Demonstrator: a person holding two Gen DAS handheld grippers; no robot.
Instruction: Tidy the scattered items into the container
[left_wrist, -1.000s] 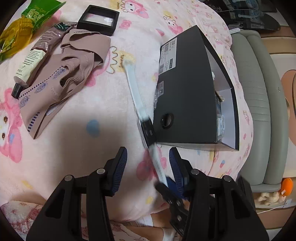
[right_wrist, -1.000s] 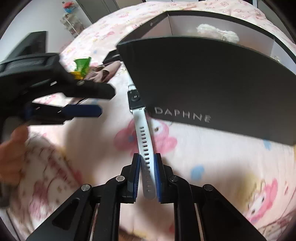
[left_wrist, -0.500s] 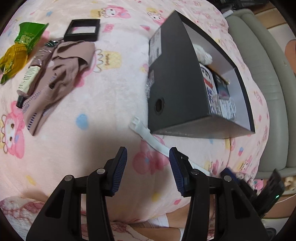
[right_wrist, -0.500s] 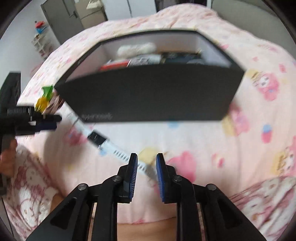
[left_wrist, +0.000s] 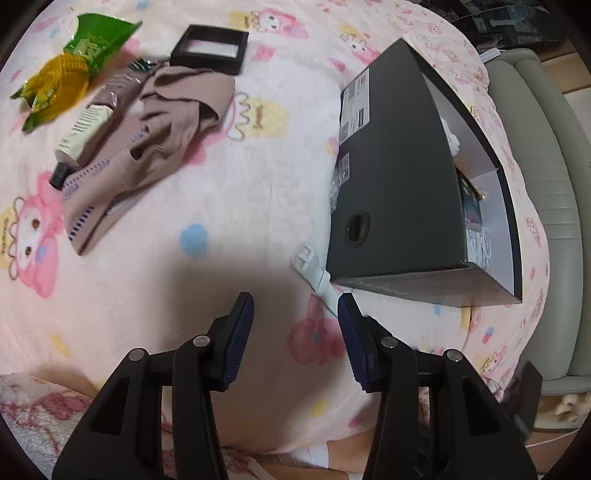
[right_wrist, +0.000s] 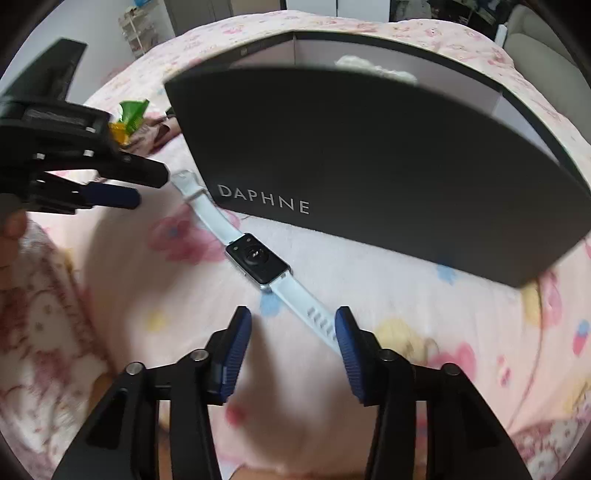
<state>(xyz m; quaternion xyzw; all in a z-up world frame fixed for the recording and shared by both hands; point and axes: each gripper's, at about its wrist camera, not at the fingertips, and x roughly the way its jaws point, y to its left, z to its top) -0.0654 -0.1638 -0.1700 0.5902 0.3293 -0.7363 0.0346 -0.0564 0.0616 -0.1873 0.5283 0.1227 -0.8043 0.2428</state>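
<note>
right gripper (right_wrist: 291, 345) — jaws opening, watch (right_wrist: 258, 264) loose on the blanket (right_wrist: 369, 295), strap end by one pad | left gripper (left_wrist: 295, 332) half-wide, empty, tilted down | box (right_wrist: 369, 155) just past the watch — bare blanket left of it

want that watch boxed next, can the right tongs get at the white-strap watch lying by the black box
Probably yes. The right tongs are opening just over the white-strap smartwatch, which lies flat on the pink blanket, strap end beside one pad. The black cardboard box sits behind it, not over it.
</note>
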